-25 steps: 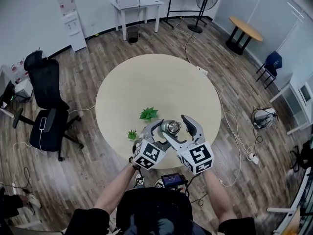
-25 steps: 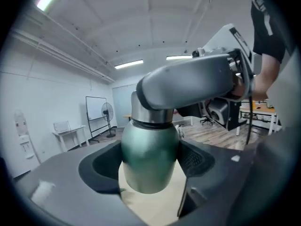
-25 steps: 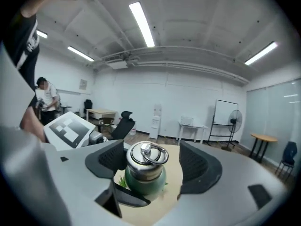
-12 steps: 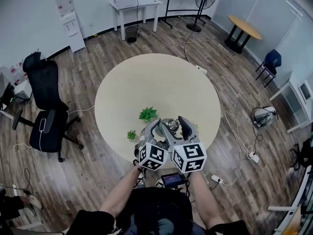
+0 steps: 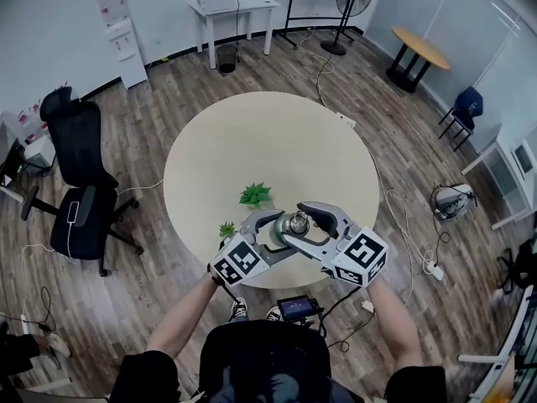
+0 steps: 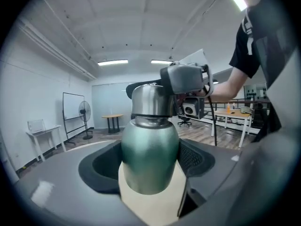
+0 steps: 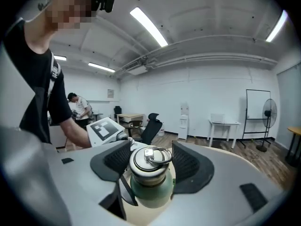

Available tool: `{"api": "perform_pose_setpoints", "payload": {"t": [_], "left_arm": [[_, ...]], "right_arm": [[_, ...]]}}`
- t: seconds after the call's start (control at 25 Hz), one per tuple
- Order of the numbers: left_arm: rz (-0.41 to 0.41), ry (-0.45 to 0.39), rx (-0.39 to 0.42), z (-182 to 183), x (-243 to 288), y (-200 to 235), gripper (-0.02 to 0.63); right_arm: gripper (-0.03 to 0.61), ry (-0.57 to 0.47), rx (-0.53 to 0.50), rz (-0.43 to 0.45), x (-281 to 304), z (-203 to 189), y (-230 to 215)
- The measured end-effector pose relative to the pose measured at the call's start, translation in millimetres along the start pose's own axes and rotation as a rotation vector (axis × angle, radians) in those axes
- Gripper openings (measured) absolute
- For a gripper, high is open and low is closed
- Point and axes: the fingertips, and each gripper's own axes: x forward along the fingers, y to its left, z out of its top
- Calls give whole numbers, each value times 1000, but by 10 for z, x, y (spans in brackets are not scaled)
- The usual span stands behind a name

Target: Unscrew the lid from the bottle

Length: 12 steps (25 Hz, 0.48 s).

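A green metal bottle (image 5: 295, 222) with a steel lid stands near the front edge of the round table (image 5: 268, 133). My left gripper (image 5: 281, 230) comes in from the lower left. In the left gripper view its pads press on both sides of the green body (image 6: 150, 149), under the steel lid (image 6: 151, 100). My right gripper (image 5: 299, 222) reaches in from the right. Its jaws have just been closing, and its pads now grip the ringed lid (image 7: 149, 160) above the body (image 7: 150, 192). The left gripper's marker cube (image 7: 106, 131) shows behind.
Two small green plants (image 5: 255, 195) (image 5: 226, 230) stand just left of the bottle. The table's front edge lies right under my hands. A black office chair (image 5: 80, 183) stands on the floor at left, and cables trail at right.
The right jaws stood wide round the lid, then closed on it. Both marker cubes came together and then swung apart, the left one to the left, the right one to the right.
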Motion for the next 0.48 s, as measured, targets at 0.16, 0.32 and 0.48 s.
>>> {"api": "perform_pose_setpoints", "payload": {"t": [0.16, 0.32, 0.48], "left_arm": [[-100, -5, 19, -6, -26, -138, 360], [-149, -27, -2, -54, -67, -190, 360], [-98, -30, -43, -129, -82, -105, 360]], "right_arm": [[278, -7, -19, 109, -67, 8, 124], [277, -37, 0, 147, -95, 38, 144], [277, -107, 65, 75, -168, 118, -32]]}}
